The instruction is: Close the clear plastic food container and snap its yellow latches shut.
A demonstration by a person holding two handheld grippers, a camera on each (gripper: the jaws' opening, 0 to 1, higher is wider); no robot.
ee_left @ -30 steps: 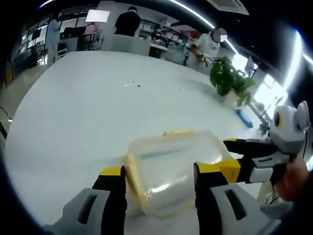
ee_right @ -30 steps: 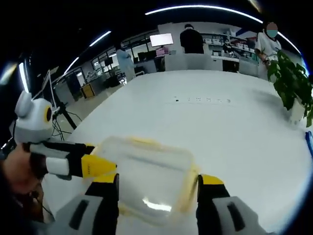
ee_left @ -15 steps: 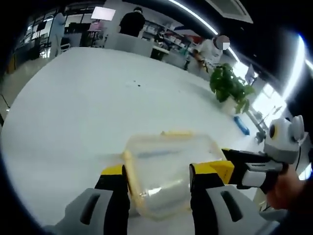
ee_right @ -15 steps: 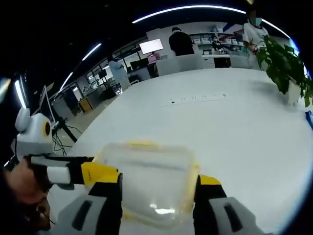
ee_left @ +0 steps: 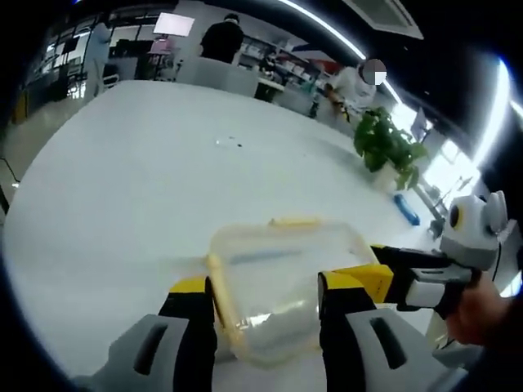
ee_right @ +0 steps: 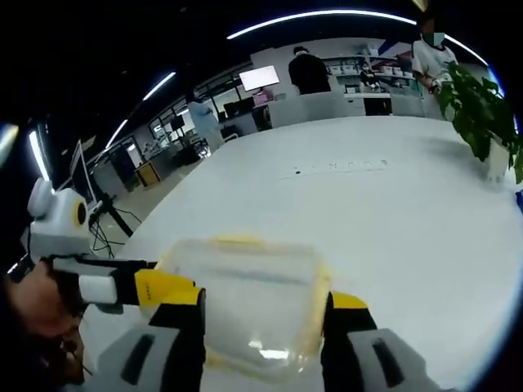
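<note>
A clear plastic food container with yellow latches lies on the white table, its lid on top. One latch sits on its far edge in the left gripper view, another by my left jaw. My left gripper is open, its jaws astride the container's near end. My right gripper is open too, straddling the same container from the opposite side. Each gripper reaches into the other's view: the right gripper from the right, the left gripper from the left.
A potted green plant stands near the table's edge, with a small blue object beside it. A hand holds each gripper. Several people and desks are far behind the table.
Both views have shifted a little with the hands. The container and the two grippers keep the same relation to each other.
</note>
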